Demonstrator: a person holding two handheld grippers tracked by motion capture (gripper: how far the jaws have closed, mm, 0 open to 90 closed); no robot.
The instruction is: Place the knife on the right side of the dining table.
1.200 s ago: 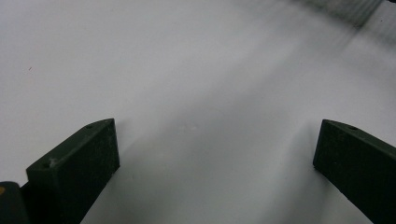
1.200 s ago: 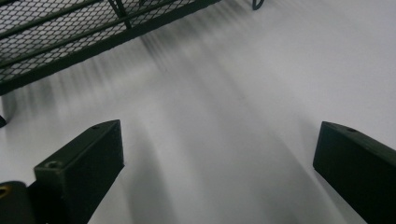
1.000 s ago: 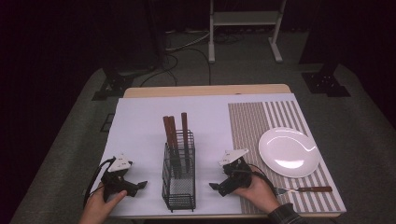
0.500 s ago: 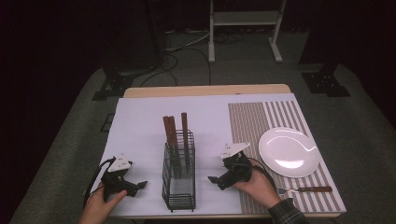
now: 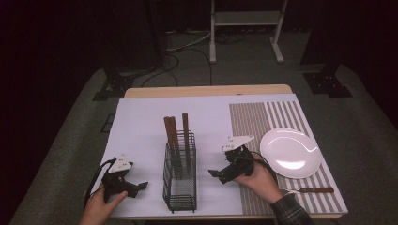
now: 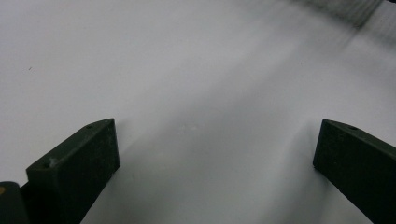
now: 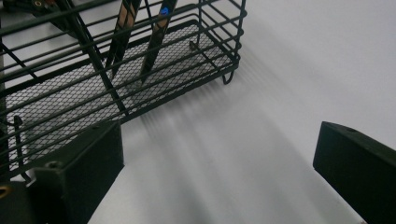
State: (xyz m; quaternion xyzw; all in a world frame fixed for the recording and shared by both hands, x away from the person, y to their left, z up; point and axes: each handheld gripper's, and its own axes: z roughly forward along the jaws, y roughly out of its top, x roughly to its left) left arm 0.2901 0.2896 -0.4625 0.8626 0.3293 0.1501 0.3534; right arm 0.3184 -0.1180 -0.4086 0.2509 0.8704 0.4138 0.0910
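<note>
A black wire caddy (image 5: 179, 178) stands on the white table cover and holds three wooden-handled utensils (image 5: 175, 136) upright. My left gripper (image 5: 136, 187) rests low at the front left of the caddy, open, with bare white surface between its jaws in the left gripper view. My right gripper (image 5: 217, 175) hangs just right of the caddy, open and pointing toward it. Its view looks at the caddy's mesh floor (image 7: 70, 88) and two of the utensil blades (image 7: 140, 42), with nothing between the jaws. A white plate (image 5: 291, 152) lies on the striped placemat (image 5: 263, 117).
A wooden-handled knife (image 5: 309, 190) lies on the placemat in front of the plate, near the table's front edge. Beyond the table stand a white metal frame (image 5: 244, 21) and cables on the floor.
My right gripper has moved a little forward and toward the caddy. The left gripper has stayed where it was.
</note>
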